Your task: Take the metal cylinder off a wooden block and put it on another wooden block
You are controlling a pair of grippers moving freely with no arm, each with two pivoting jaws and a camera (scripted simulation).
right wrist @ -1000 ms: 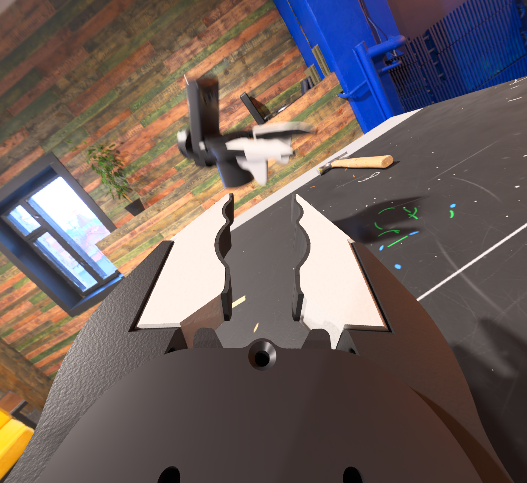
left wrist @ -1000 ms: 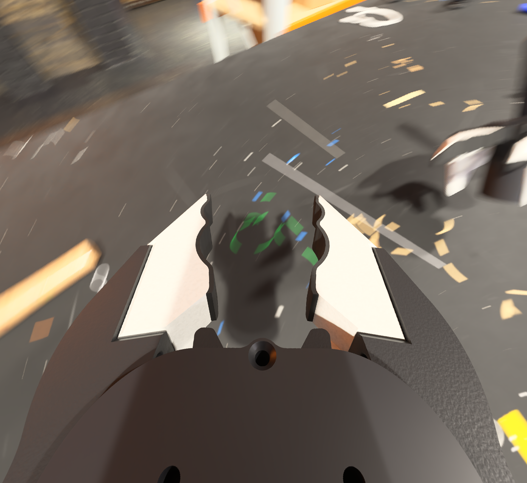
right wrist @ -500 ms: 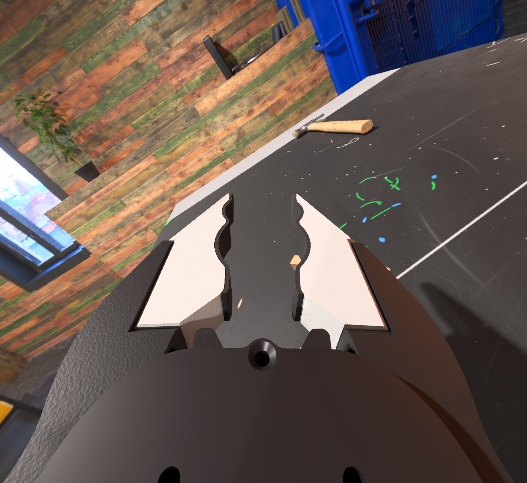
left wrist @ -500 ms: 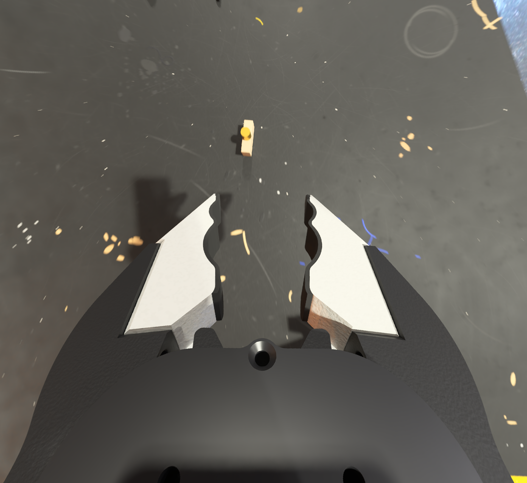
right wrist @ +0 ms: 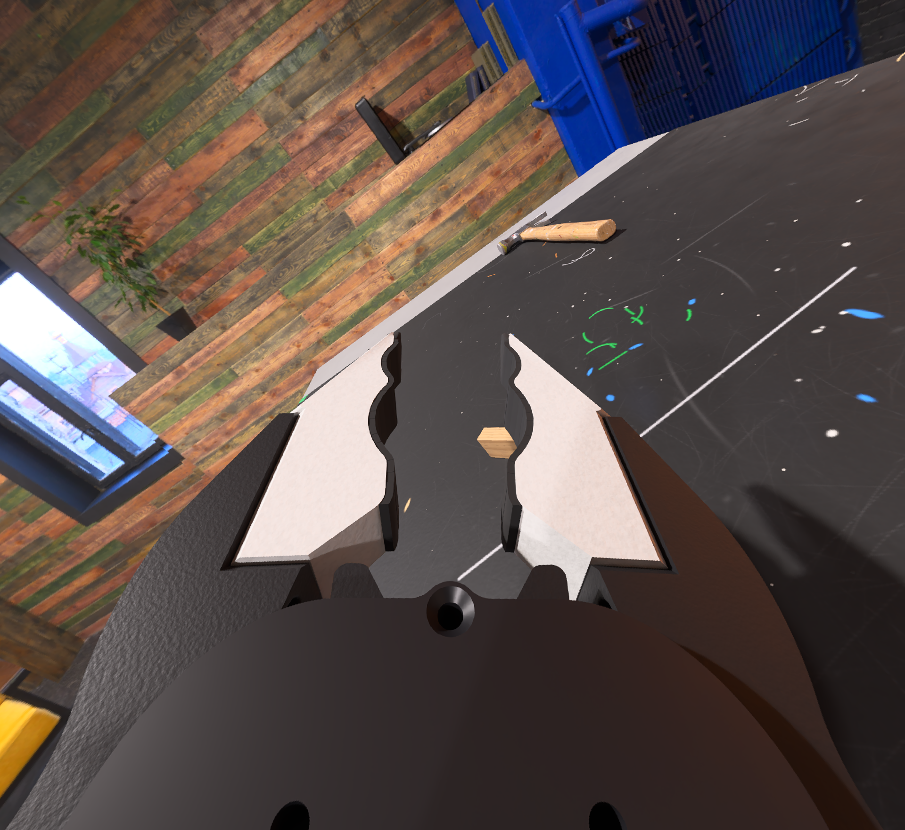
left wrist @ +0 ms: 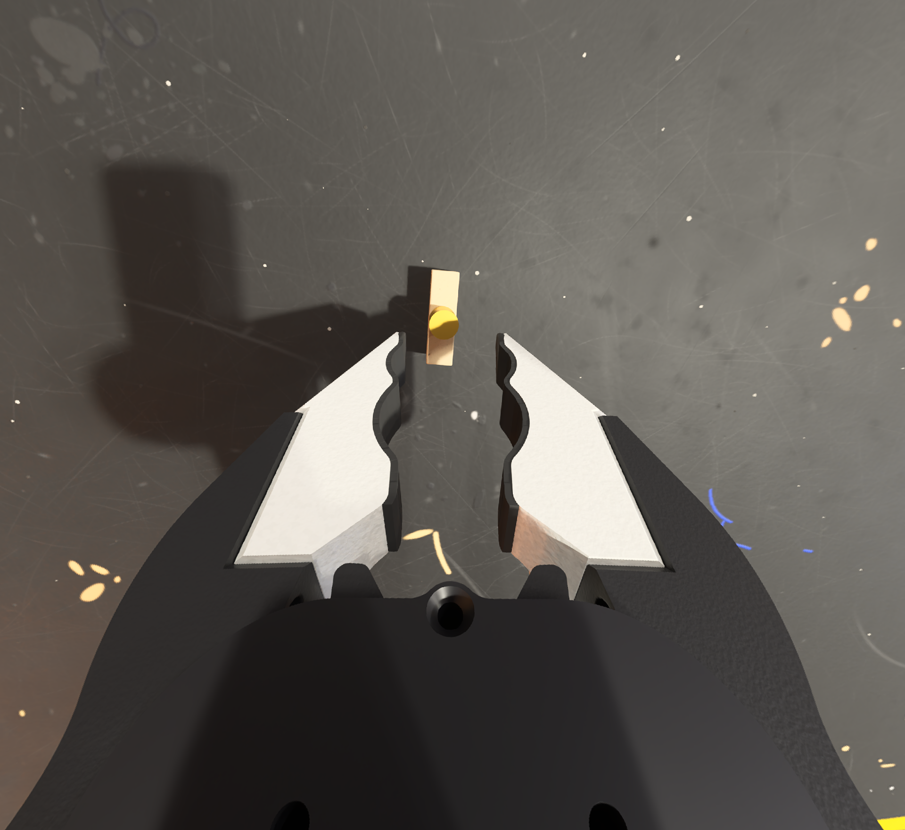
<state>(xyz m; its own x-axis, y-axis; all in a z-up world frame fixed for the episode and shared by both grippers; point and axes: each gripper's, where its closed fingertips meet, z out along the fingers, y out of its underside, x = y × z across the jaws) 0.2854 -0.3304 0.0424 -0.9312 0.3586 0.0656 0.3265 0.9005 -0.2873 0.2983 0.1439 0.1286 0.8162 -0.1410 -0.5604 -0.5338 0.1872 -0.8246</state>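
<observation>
nothing moved yet: metal cylinder [left wrist: 443, 322] sits on its wooden block [left wrist: 443, 317], just ahead of left gripper [left wrist: 449, 339], jaws spread, empty. second wooden block [right wrist: 495, 441] bare near right gripper [right wrist: 450, 339], also spread. grasp, transfer, placement all remain.

From my left feed I see a brass-yellow cylinder [left wrist: 443, 322] on a pale tan wooden block [left wrist: 443, 317], over a charcoal tabletop [left wrist: 636, 170] flecked with white specks, cream blotches at three and eight o'clock, and thin blue strokes at four o'clock. My left gripper [left wrist: 449, 341] is matte black with off-white fingers [left wrist: 338, 454]. On the right feed, the right gripper [right wrist: 450, 341] shows the same black and off-white. A light tan block [right wrist: 494, 441] sits on black marked with green scribbles, blue dabs and a white line at two o'clock. The hammer [right wrist: 558, 233] has a honey-coloured handle. The wall [right wrist: 196, 96] is rust-brown and mossy green planks; a cobalt blue frame [right wrist: 587, 47] is at one o'clock.
</observation>
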